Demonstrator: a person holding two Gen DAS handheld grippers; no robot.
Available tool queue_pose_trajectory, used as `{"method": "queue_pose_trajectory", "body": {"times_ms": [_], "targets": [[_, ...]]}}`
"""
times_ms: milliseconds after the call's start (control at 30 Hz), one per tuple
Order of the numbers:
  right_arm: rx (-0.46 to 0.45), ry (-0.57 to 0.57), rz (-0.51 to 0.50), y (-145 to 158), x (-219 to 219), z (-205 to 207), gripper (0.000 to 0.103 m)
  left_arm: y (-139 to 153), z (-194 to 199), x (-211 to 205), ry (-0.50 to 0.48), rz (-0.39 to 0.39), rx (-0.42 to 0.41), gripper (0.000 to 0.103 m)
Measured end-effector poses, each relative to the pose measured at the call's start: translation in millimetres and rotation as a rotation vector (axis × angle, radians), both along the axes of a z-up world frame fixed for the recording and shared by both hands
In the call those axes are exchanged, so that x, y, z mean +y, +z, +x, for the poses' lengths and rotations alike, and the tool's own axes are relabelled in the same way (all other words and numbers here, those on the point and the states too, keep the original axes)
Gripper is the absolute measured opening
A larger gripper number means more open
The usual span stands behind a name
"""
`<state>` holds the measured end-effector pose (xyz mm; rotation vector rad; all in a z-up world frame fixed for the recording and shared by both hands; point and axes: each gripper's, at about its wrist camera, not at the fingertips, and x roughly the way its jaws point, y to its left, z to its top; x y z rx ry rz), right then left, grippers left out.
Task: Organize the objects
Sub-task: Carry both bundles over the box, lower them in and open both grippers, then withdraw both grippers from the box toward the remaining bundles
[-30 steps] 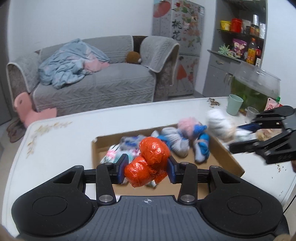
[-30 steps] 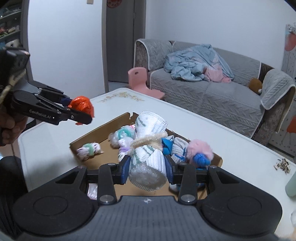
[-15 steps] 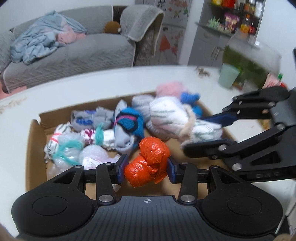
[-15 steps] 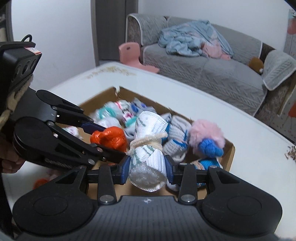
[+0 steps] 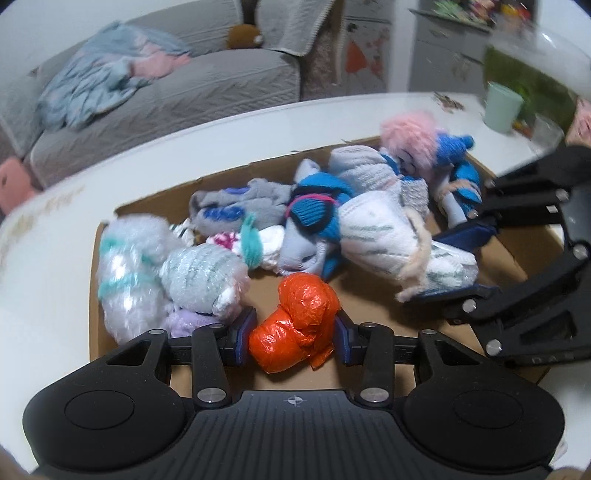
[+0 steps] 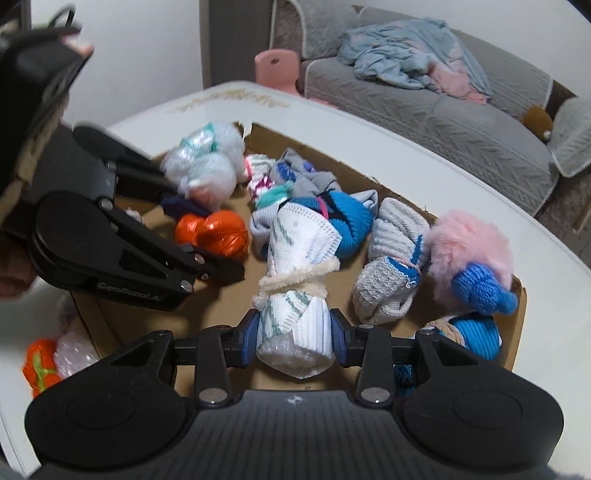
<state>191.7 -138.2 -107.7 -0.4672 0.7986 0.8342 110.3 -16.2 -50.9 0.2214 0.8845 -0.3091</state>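
Even, soft indoor light fills both views — bright enough, with only faint shadows under the bundles in the cardboard box (image 5: 509,254). The white counter (image 5: 48,295) looks washed out. Fisheye bending curves the counter's edge and darkens the corners. Motion blur smears the sofa (image 5: 166,96) and shelves (image 5: 476,18) — nearer things stay sharper.

Black grippers (image 5: 293,334), blue-padded jaws

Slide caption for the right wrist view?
Right claw grips a white tied bundle over the cardboard box of bundles.
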Motion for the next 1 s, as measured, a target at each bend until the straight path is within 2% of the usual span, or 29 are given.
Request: {"method": "queue_pose_trajectory", "body": {"times_ms": [333, 367, 400, 433, 633, 700, 900, 1000], "targets": [[0.022, 0.001, -0.038, -3, 1, 5, 0.039, -1, 11, 0, 0.02, -0.031, 0.043, 0.054], [0.026, 0.0, -0.041, -3, 2, 6, 0.045, 0, 11, 0, 0.018, -0.028, 0.046, 0.057], [0.027, -0.004, -0.045, -2, 2, 6, 0.058, 0, 12, -2, 0.017, -0.023, 0.05, 0.062], [0.031, -0.006, -0.049, -2, 3, 6, 0.061, 0, 11, -3, 0.017, -0.017, 0.054, 0.064], [0.033, 0.015, -0.095, 0, 8, 4, 0.07, 2, 9, -6, 0.007, 0.018, 0.076, 0.072], [0.031, 0.025, -0.111, 0, 8, 3, 0.078, 3, 8, -6, 0.001, 0.02, 0.079, 0.075], [0.038, 0.038, -0.143, 2, 10, 3, 0.08, 8, 6, -8, -0.005, 0.034, 0.082, 0.08], [0.035, 0.037, -0.154, 4, 11, 2, 0.083, 12, 5, -6, 0.004, 0.014, 0.088, 0.083]]}}
